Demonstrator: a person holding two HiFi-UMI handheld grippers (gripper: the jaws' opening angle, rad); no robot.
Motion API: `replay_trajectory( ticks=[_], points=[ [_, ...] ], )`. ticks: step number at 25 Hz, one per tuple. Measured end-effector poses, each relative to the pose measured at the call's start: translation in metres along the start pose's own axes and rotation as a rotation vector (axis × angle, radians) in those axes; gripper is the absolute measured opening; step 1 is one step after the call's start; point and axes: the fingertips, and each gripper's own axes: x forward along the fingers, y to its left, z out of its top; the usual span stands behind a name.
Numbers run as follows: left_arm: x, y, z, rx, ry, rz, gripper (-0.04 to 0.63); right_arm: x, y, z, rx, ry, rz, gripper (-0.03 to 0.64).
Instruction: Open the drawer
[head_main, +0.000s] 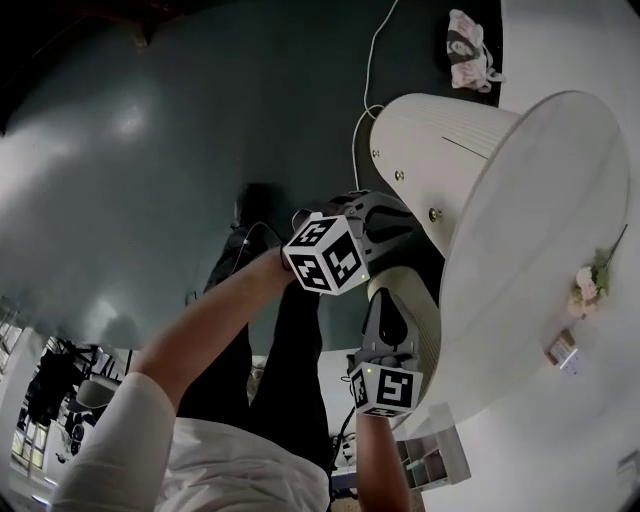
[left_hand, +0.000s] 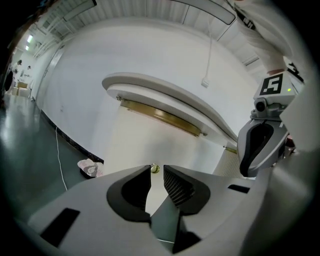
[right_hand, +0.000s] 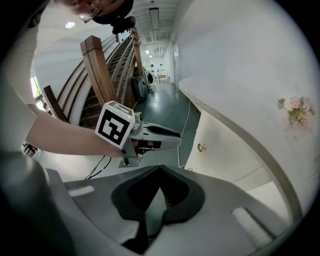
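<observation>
Lining the left gripper (left_hand: 157, 168) up on the brass knob (left_hand: 155, 169) comes first: its jaws stand parted with nothing pinched, and the knob shows just beyond the tips at twelve o'clock, on the white drawer (left_hand: 127, 142) under the curved tabletop (left_hand: 165, 95). We judge it best to ease forward until the pads flank the knob, clamp squarely, then draw straight back. Over at three o'clock, our right gripper (right_hand: 160, 169) is clenched on nothing; it should stay clear of the drawer's path.

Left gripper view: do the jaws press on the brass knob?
No, the left gripper has its jaws apart; the knob shows untouched between them.
</observation>
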Motion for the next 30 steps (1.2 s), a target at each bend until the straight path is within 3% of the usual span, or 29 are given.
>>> replay_trajectory(
  ticks=[15, 22, 30],
  points=[
    [0.045, 0.009, -0.009, -0.003, -0.059, -0.017, 0.163, 0.029, 0.002, -0.025, -0.005, 0.032, 0.052, 0.011],
    [0.065, 0.009, -0.015, 0.023, -0.079, -0.034, 0.170, 0.039, -0.004, -0.027, -0.029, 0.027, 0.039, 0.011],
    [0.083, 0.003, -0.019, 0.046, -0.105, 0.003, 0.170, 0.044, -0.009, -0.035, -0.024, 0.040, 0.038, 0.011]
  ],
)
